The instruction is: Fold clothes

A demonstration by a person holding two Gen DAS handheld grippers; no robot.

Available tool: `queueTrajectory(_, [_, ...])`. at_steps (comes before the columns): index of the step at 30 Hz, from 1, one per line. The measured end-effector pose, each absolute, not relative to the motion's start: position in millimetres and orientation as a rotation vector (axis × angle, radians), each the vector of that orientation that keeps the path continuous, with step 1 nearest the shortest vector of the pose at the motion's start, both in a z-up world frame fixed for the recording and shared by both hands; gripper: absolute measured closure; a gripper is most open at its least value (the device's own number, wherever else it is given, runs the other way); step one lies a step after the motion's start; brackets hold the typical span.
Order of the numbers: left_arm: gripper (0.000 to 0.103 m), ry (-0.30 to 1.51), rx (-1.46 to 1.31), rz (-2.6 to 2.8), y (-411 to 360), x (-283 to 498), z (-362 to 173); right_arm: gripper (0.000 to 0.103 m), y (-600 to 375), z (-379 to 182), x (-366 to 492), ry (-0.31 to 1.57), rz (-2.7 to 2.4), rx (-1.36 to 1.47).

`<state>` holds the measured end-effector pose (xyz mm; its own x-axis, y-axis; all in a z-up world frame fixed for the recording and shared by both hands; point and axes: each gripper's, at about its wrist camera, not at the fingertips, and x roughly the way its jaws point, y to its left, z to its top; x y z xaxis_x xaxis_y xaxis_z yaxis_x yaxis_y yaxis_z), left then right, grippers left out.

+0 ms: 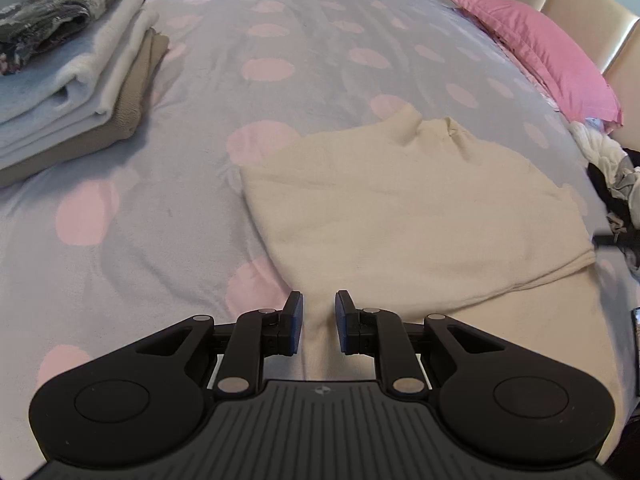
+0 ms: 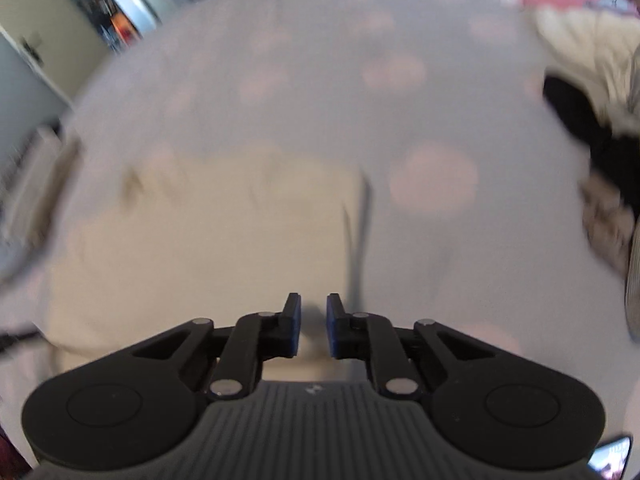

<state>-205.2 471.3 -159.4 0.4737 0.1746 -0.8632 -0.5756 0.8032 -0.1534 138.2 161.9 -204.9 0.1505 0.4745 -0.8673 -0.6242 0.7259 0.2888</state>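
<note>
Grey bedspread (image 1: 192, 92) with pink spots holds a cream sweater (image 1: 400, 208). Left gripper (image 1: 319, 322) and right gripper (image 2: 313, 325) hover over its near edge, slightly parted, gripping nothing.

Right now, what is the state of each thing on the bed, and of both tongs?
Cream sweater: lying on the bed, partly folded, not held.
Stack of clothes: folded and piled.
Pile of clothes: unfolded, crumpled at the bed edge.
Pink pillow: lying by the headboard.
Left tongs: open, empty, over the sweater.
Right tongs: open, empty; view blurred.
</note>
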Motion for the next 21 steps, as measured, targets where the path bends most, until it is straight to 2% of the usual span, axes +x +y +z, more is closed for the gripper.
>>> queueTrajectory(4, [0.088,0.984,-0.461,0.502,472,-213,-157,0.086,153,-212,138,1.202,0.769,-0.172])
queueTrajectory(6, [0.087,0.996,-0.464,0.496,469,-218,-158,0.081,148,-202,135,1.172,0.768,-0.171])
queueTrajectory(10, [0.075,1.043,-0.475,0.445,454,-228,-169,0.077,138,-200,125,1.189,0.802,-0.176])
queueTrajectory(12, [0.071,1.067,-0.482,0.431,447,-234,-176,0.066,133,-203,119,1.213,0.821,-0.176])
queueTrajectory(21, [0.07,1.119,-0.53,0.405,419,-266,-196,0.065,102,-217,73,1.26,0.871,-0.278])
